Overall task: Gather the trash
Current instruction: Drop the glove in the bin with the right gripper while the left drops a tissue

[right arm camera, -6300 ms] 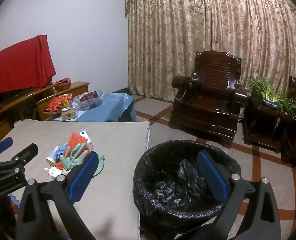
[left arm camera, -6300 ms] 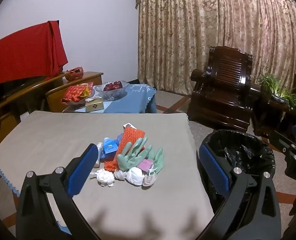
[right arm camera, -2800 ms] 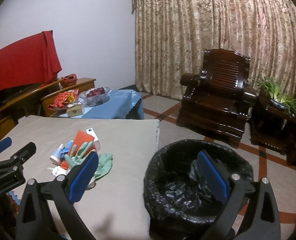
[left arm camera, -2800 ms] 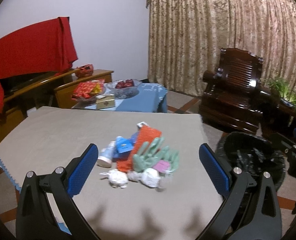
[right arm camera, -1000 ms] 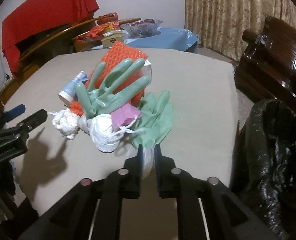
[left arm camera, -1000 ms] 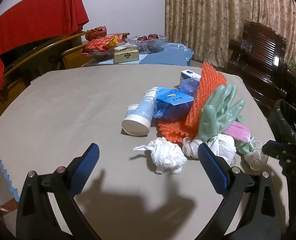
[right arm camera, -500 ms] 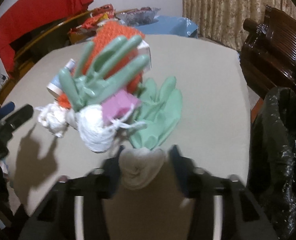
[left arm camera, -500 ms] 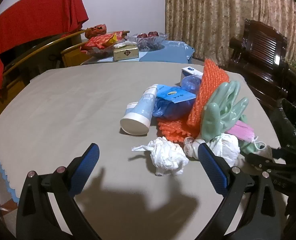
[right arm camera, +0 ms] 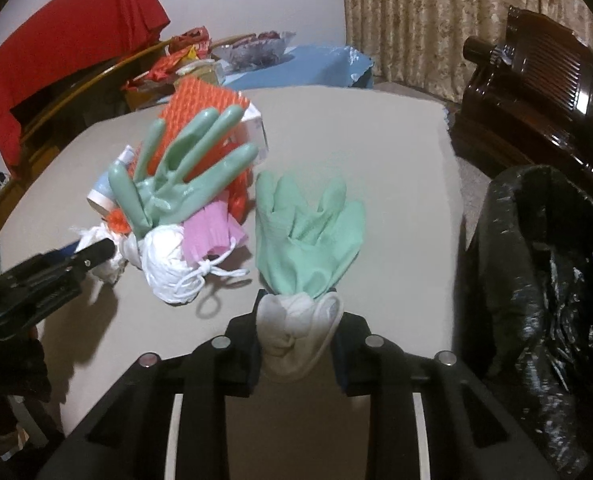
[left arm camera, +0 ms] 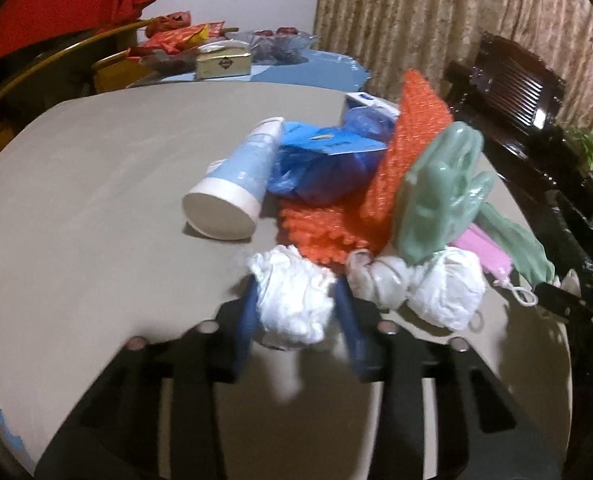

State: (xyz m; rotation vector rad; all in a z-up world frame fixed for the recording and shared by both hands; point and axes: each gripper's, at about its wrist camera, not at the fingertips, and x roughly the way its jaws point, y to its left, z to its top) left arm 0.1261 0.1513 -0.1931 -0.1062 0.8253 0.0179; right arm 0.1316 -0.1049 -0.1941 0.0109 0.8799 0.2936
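Observation:
A trash pile lies on the grey table (left arm camera: 96, 184): a white-and-blue bottle (left arm camera: 236, 184), blue plastic bag (left arm camera: 328, 160), orange mesh (left arm camera: 408, 148), stiff green glove (right arm camera: 184, 176), flat green glove (right arm camera: 308, 240), pink mask (right arm camera: 212, 228) and white paper wads (left arm camera: 444, 292). My left gripper (left arm camera: 296, 312) is shut on a crumpled white paper wad (left arm camera: 292, 300) at the pile's near edge. My right gripper (right arm camera: 296, 328) is shut on a white wad (right arm camera: 292, 332) just in front of the flat green glove.
A bin with a black bag (right arm camera: 544, 280) stands off the table's right edge. A dark wooden armchair (right arm camera: 536, 92) is behind it. A blue-clothed side table (right arm camera: 296, 64) with snacks and a box sits beyond the far edge.
My left gripper has moved forward and closed on the crumpled white paper wad. My right gripper keeps its hold on the white wad, with the view now steadier.

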